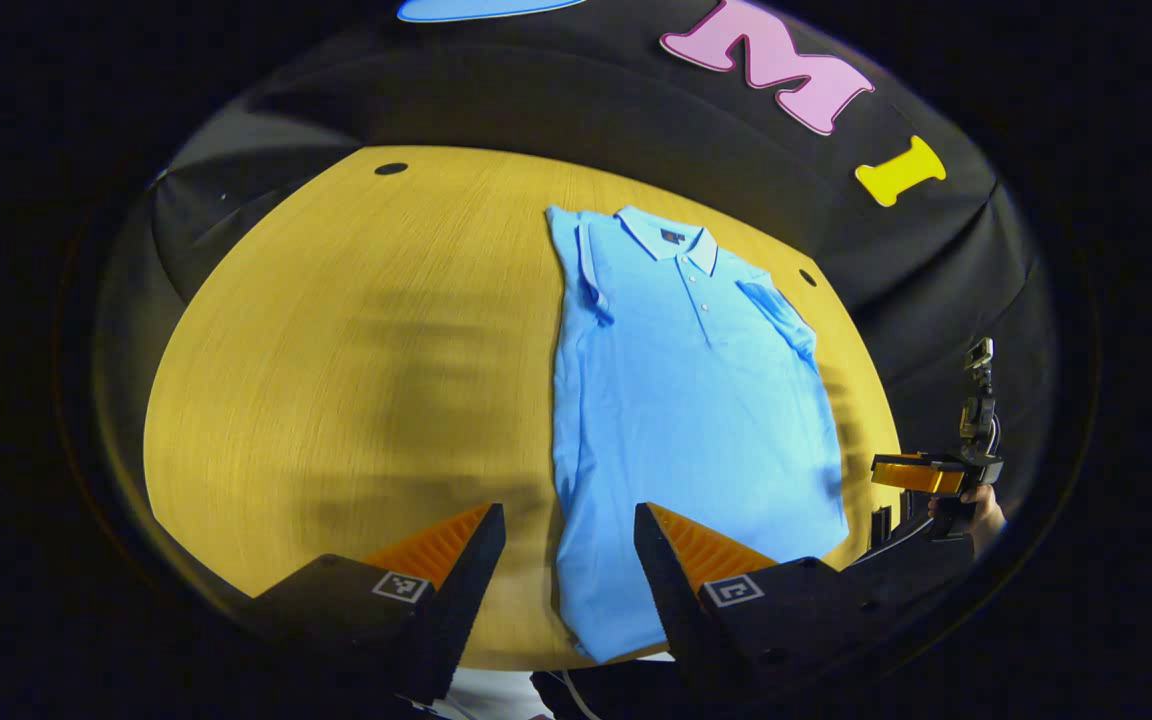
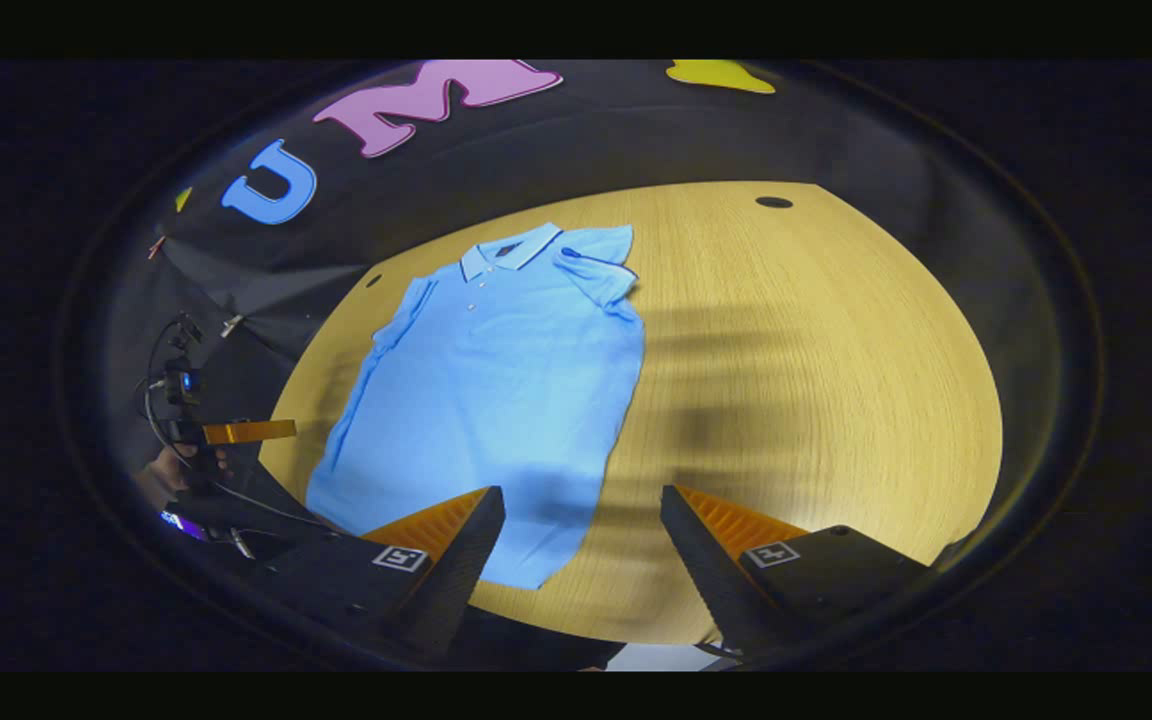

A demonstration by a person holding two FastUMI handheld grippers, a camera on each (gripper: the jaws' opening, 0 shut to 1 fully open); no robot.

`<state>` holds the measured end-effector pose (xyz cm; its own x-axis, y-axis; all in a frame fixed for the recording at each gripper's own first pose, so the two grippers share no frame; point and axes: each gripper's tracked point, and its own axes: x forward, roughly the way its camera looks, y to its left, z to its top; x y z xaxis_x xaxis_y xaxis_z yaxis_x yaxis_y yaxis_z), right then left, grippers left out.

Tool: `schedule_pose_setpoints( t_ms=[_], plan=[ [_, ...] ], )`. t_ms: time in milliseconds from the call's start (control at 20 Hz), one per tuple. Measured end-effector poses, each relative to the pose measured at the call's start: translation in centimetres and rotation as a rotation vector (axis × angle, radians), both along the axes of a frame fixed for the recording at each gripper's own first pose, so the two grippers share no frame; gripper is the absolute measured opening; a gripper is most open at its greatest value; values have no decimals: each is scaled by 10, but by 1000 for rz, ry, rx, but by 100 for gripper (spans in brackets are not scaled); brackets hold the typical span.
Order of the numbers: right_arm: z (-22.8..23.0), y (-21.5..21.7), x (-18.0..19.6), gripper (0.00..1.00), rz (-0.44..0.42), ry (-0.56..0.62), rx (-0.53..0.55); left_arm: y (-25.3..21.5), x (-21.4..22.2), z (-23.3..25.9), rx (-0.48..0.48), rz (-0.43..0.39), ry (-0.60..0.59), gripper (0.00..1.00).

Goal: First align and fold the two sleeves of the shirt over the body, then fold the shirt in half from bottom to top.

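The left gripper (image 1: 569, 545) and right gripper (image 2: 582, 525) hung wide apart and released, above the near end of the shirt (image 1: 686, 400), holding nothing.

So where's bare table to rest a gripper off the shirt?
Most room is the wide wooden table on the left gripper's side of the blue shirt, out to that table edge. In the right gripper view, a similar bare stretch lies beyond the shirt's other side. Crowded: the shirt's near hem, where both open grippers, including the right gripper, hover.
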<state>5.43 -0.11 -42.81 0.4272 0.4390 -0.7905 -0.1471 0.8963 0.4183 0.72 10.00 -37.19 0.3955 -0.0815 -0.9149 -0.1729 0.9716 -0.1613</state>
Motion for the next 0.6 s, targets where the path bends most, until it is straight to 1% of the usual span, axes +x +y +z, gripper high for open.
schedule_pose_setpoints(
  t_ms=[150, 300, 450, 600],
  plan=[
    [-6, 4, -20, 98, -8, 30, 11, -13, -27, -9, -44, 8, 50, 84],
    [-16, 11, -40, 98, -33, 92, 56, -26, -48, -16, -116, 22, 97, 84],
    [-21, 20, -56, 98, -33, 138, 91, -26, -59, -28, -133, 17, 143, 84],
    [-19, 25, -57, 98, -54, 149, 130, -31, -72, -31, -175, 19, 183, 85]
  ],
)
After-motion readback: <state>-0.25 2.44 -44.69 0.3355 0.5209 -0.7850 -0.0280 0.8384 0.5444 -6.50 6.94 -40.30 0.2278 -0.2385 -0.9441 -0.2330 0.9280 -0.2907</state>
